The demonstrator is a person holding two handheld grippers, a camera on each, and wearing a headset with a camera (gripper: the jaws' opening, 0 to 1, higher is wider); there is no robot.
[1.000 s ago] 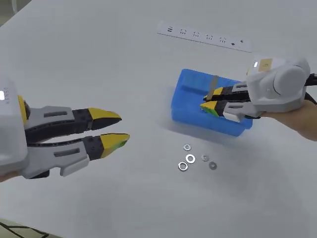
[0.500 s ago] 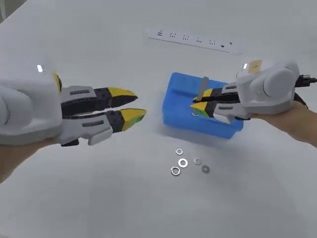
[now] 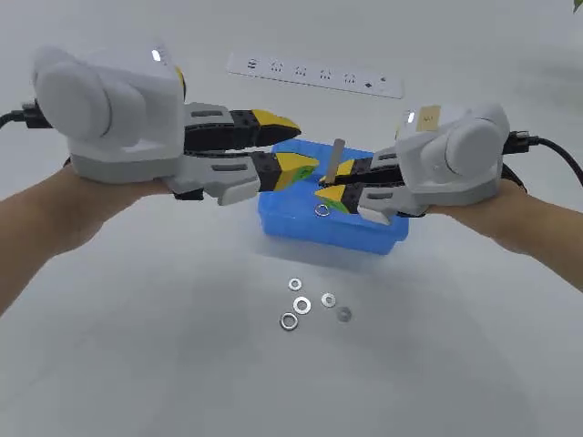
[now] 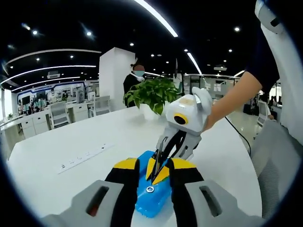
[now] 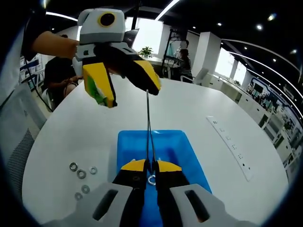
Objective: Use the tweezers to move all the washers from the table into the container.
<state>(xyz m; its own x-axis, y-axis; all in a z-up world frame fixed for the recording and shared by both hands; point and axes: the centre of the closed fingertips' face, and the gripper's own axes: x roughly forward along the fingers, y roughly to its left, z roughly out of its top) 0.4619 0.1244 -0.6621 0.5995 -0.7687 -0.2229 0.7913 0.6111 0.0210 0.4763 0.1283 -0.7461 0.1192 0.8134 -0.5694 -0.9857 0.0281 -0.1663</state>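
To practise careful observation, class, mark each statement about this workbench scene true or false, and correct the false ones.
1. The right gripper is shut on the tweezers. True.
2. The left gripper is shut on a washer. False: its jaws stand open and hold nothing.
3. Five washers lie on the table near the container. True.
4. The container is red. False: it is blue.
5. A power strip lies beyond the container. True.
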